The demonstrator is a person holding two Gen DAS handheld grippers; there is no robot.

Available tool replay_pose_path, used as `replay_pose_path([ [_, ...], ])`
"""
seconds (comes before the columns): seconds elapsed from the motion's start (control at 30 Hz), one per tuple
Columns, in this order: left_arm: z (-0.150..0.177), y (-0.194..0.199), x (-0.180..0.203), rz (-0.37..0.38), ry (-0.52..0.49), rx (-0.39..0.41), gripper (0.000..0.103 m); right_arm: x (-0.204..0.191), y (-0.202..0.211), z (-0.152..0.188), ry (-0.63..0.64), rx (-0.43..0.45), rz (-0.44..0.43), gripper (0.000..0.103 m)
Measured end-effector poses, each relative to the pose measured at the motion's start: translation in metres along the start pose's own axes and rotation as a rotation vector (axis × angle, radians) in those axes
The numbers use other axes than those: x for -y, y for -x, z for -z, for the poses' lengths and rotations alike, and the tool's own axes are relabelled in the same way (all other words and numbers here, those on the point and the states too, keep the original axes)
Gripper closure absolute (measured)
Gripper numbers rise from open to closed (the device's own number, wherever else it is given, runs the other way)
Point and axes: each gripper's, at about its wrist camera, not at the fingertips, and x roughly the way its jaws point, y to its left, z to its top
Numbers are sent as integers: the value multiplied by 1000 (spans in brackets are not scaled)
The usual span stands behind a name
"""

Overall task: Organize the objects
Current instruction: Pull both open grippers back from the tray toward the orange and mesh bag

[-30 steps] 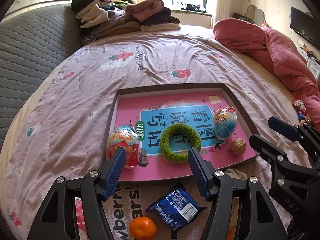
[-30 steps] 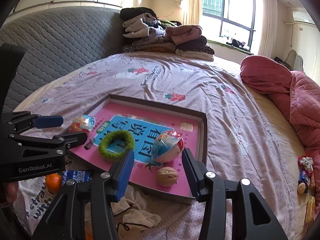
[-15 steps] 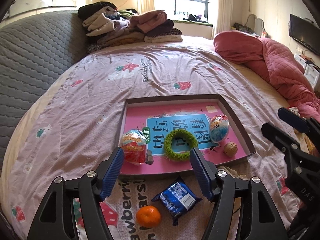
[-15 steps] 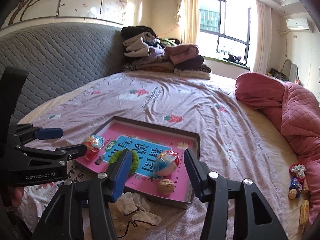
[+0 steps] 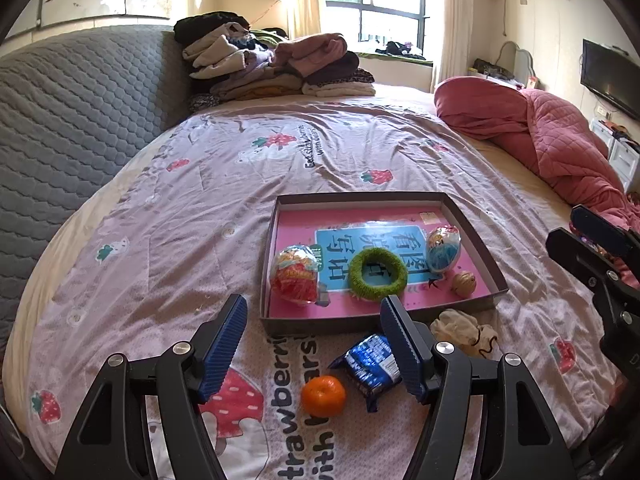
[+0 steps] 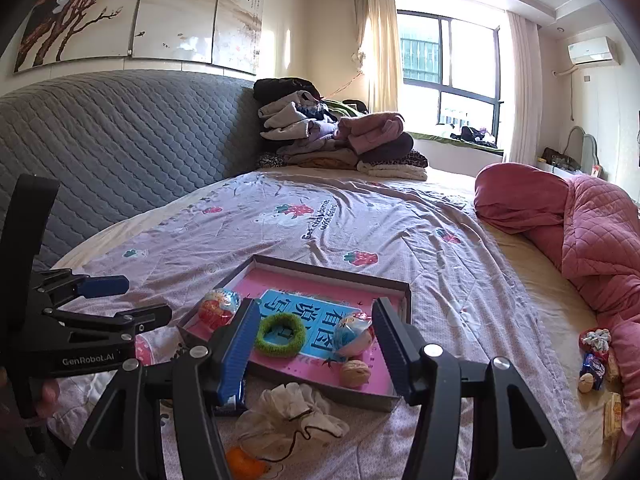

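Observation:
A shallow brown box [image 5: 472,236] with a pink book cover inside lies on the bed; it also shows in the right wrist view [image 6: 404,296]. In it are a red wrapped egg [image 5: 295,274], a green fuzzy ring [image 5: 377,274], a blue wrapped egg [image 5: 442,249] and a walnut [image 5: 464,282]. In front of the box lie an orange [image 5: 323,395], a blue snack packet [image 5: 370,364] and a cream cloth pouch [image 5: 464,330]. My left gripper [image 5: 314,346] is open and empty above these. My right gripper [image 6: 314,346] is open and empty, held back from the box.
A pile of folded clothes [image 5: 276,66] sits at the head of the bed. A red quilt [image 5: 540,140] lies along the right side. Several small snacks [image 6: 596,356] lie beside it. A grey padded headboard [image 5: 72,120] is on the left.
Both grippers have pulled back and up from the box, so more of the bed and room shows. The objects have not moved.

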Motion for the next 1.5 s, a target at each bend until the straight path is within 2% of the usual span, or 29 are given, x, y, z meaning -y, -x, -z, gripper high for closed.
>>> replay_pose_path([
  [0.6, 25, -1, -12, -28, -10, -24, 32, -3, 9, 14, -3, -13, -2, 45],
  [1.5, 65, -27, -15, -45, -58, -90, 32, -8, -15, 48, -16, -133, -14, 45],
])
